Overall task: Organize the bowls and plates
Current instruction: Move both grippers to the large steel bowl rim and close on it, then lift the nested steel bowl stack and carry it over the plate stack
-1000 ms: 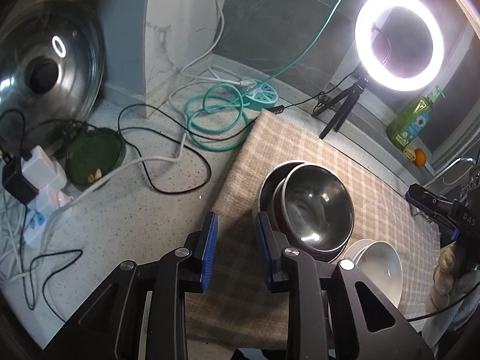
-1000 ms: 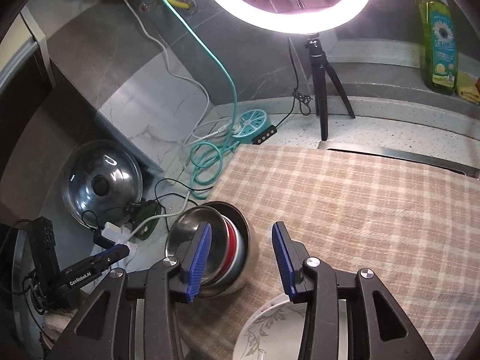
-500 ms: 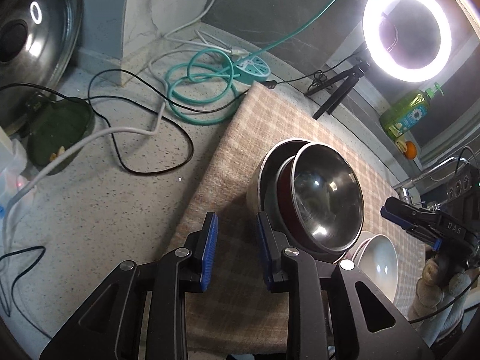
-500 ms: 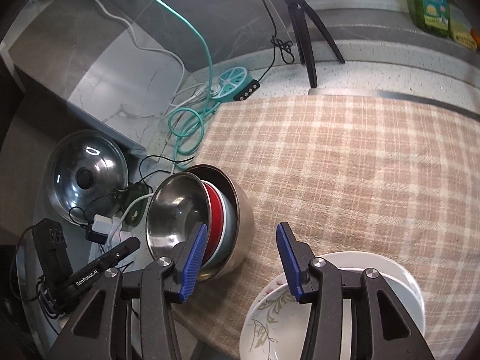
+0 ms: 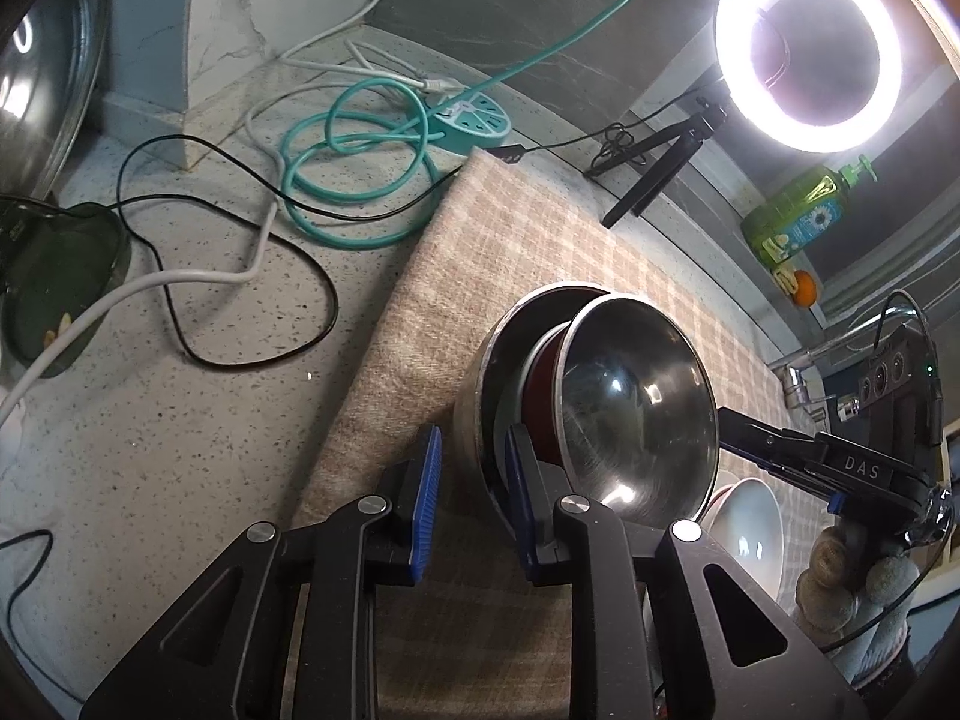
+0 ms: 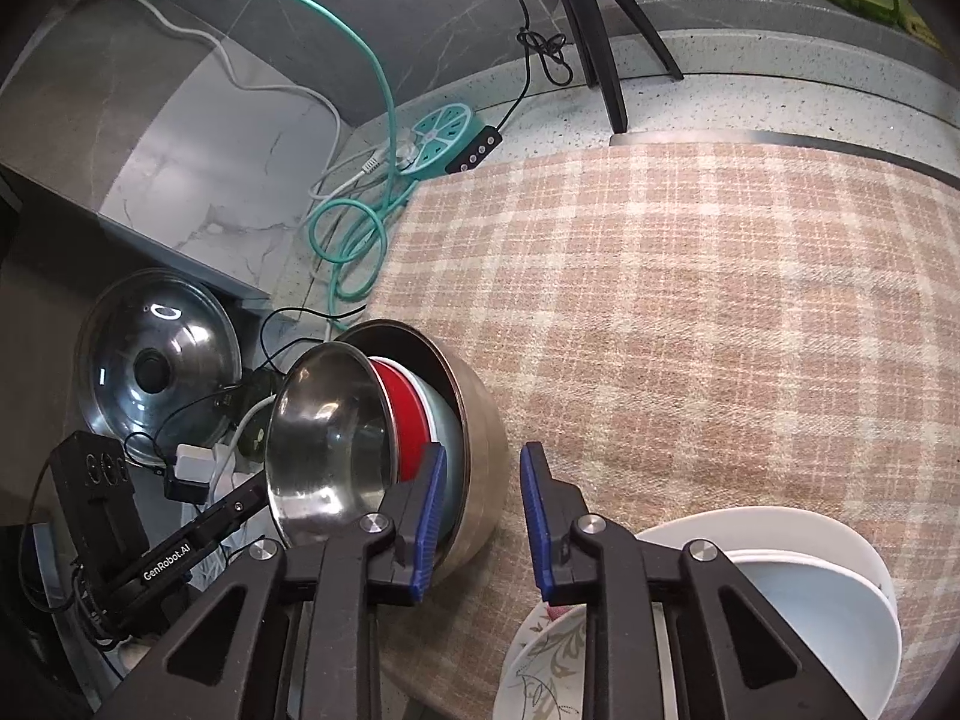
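Observation:
A large steel bowl (image 5: 480, 372) (image 6: 480, 420) stands on the checked cloth (image 6: 690, 300) and holds a pale bowl, a red bowl (image 6: 405, 414) and a tilted steel bowl (image 5: 642, 408) (image 6: 324, 444). My left gripper (image 5: 471, 498) is open, its jaws either side of the large bowl's near rim. My right gripper (image 6: 483, 510) is open too, its jaws astride the same bowl's wall on the opposite side. White plates and a leaf-patterned plate (image 6: 780, 588) are stacked at the lower right of the right wrist view; a white bowl (image 5: 750, 528) shows in the left wrist view.
A ring light on a tripod (image 5: 810, 48), a green soap bottle (image 5: 798, 222), a teal power strip with coiled cable (image 5: 474, 120), loose black and white cables (image 5: 240, 276), a glass pot lid (image 6: 156, 360) and a dark green dish (image 5: 54, 288) lie around the cloth.
Both grippers have moved in towards the stack of bowls and now straddle the large bowl's rim. The bowls have not shifted.

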The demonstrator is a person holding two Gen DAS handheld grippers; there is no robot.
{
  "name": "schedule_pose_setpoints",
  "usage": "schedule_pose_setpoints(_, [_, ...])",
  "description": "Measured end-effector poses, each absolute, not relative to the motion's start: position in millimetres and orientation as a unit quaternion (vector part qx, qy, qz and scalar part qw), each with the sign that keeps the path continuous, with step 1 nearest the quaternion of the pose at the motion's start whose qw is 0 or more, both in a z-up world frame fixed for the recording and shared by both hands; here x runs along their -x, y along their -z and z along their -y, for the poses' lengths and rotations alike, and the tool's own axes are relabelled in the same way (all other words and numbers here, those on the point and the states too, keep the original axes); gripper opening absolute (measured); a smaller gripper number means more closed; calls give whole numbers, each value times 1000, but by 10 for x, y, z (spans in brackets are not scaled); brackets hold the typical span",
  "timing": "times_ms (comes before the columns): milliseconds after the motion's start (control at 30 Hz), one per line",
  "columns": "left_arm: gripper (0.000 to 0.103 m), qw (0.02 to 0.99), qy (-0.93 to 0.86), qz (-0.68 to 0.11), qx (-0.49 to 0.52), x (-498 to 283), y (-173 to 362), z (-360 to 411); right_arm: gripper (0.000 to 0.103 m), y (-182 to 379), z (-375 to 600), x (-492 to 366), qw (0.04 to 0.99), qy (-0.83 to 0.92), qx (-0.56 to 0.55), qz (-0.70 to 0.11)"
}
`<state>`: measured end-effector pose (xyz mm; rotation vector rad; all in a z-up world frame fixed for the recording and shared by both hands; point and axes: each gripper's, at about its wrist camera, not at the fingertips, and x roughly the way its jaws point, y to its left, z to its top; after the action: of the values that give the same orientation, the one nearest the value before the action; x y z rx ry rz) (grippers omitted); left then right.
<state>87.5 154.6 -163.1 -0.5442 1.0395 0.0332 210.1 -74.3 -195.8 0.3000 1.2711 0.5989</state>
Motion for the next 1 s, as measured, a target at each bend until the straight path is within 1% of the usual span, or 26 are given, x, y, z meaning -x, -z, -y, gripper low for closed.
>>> schedule_pose_setpoints(67, [16,833,-15,-492,253,-894,1645,-1537,20,1981,721,-2111,752,-272,-136,-585])
schedule_pose_setpoints(333, [13,827,-11,-502,252,-960,1741,-1538,16,2092,635,-2149,741,-277,-134,-597])
schedule_pose_setpoints(533, [9,824,-4,-505,255,-995,1790,-1552,11,2146,574,-2169,738,-277,-129,-602])
schedule_pose_setpoints(1000, [8,832,-23,-496,245,-884,1703,-1475,10,2078,576,-2075,743,-275,-116,-600])
